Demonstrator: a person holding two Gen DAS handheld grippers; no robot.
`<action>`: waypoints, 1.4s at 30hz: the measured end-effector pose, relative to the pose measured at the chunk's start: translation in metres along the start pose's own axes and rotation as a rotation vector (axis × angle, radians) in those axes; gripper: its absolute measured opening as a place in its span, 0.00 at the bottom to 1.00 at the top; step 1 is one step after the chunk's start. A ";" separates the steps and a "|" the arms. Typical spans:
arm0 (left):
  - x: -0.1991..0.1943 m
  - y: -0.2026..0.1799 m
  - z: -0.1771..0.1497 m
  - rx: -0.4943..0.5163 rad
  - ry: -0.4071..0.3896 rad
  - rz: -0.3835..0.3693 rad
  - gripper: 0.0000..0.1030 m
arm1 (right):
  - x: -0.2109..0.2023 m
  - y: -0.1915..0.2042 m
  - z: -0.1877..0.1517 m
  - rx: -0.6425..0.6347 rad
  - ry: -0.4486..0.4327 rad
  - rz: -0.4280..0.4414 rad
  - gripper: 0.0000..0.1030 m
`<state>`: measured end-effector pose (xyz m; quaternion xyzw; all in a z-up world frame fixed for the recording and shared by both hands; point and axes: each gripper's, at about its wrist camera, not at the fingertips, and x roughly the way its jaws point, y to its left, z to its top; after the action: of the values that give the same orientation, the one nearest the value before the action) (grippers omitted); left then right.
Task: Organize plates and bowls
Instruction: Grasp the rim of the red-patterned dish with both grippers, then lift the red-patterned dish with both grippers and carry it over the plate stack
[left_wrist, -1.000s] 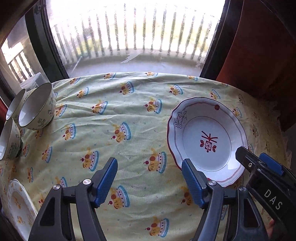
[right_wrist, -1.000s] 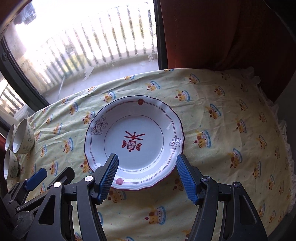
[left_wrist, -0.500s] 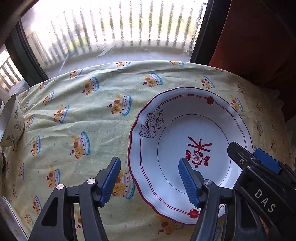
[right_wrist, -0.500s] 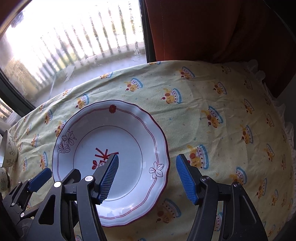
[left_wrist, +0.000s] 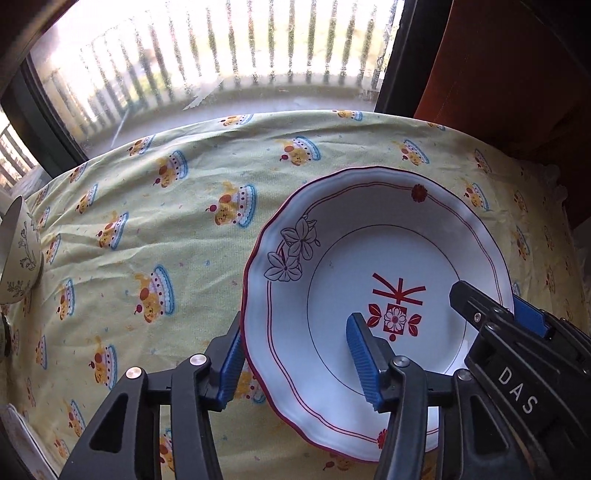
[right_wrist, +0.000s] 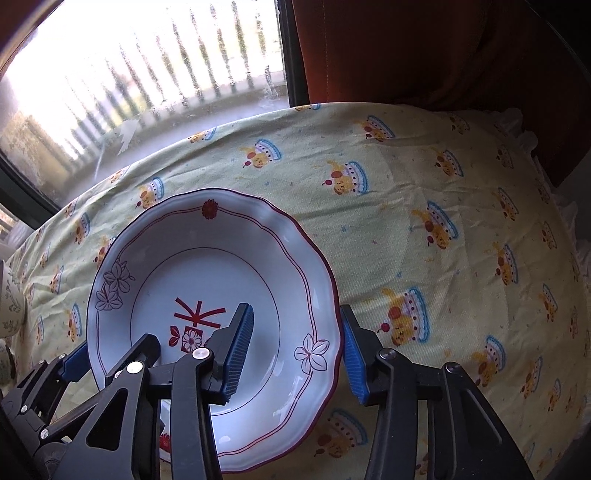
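A white plate (left_wrist: 332, 236) with a red scalloped rim and flower motifs lies on the yellow patterned tablecloth; it also shows in the right wrist view (right_wrist: 207, 258). My left gripper (left_wrist: 295, 365) is open and straddles the plate's left rim, one finger outside, one over the plate's well. My right gripper (right_wrist: 295, 354) is open and straddles the plate's right rim the same way. A cream bowl (left_wrist: 18, 254) with leaf print stands at the far left.
The tablecloth (left_wrist: 155, 206) covers a rounded table in front of a window with a balcony railing. A red curtain (right_wrist: 424, 48) hangs at the back right. Another plate's edge (left_wrist: 14, 439) shows at the lower left.
Both grippers have moved in on the plate: the left one shifted right until its fingers straddle the left rim, the right one shifted right until it straddles the right rim. Both stayed open.
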<state>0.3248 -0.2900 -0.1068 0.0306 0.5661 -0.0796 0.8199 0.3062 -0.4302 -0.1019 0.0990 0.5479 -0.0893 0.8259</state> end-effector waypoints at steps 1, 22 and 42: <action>-0.001 0.003 -0.002 -0.005 0.004 -0.001 0.53 | -0.001 0.002 -0.002 -0.004 0.000 0.004 0.48; -0.045 0.091 -0.100 -0.106 0.090 0.086 0.51 | -0.040 0.080 -0.111 -0.146 0.152 0.072 0.46; -0.050 0.114 -0.140 -0.204 0.098 0.066 0.56 | -0.037 0.098 -0.121 -0.225 0.186 0.055 0.46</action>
<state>0.1971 -0.1533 -0.1143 -0.0306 0.6094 0.0070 0.7922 0.2099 -0.3023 -0.1075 0.0285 0.6257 0.0049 0.7796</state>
